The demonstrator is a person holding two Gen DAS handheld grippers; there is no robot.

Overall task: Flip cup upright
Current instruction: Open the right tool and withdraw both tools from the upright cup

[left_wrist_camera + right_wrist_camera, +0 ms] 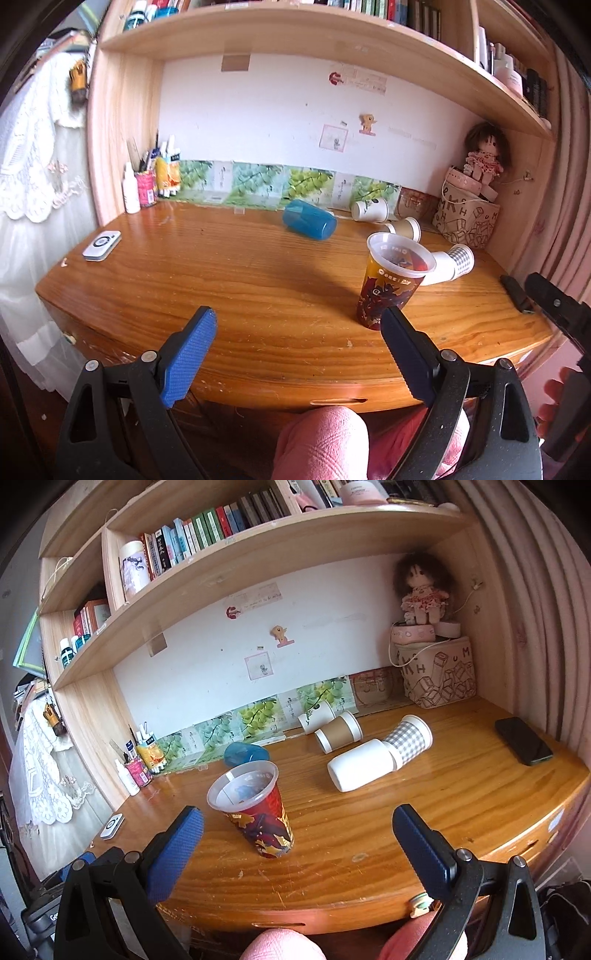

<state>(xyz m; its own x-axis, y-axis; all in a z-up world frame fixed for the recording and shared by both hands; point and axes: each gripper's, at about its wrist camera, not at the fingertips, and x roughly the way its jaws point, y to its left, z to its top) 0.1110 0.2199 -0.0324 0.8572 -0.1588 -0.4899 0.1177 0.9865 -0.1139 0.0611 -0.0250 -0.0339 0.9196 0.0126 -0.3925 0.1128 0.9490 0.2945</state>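
Two claws, left claw (299, 325) and right claw (297, 823), are hovering open over the near bench (461, 797) edge; the printed cup (255, 812) is standing upright between them.

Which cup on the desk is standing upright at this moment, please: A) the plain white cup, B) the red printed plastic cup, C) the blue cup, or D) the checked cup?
B: the red printed plastic cup stands on its base with its open rim upward, while the blue cup, the plain white cup and the checked cup all lie on their sides on the desk.
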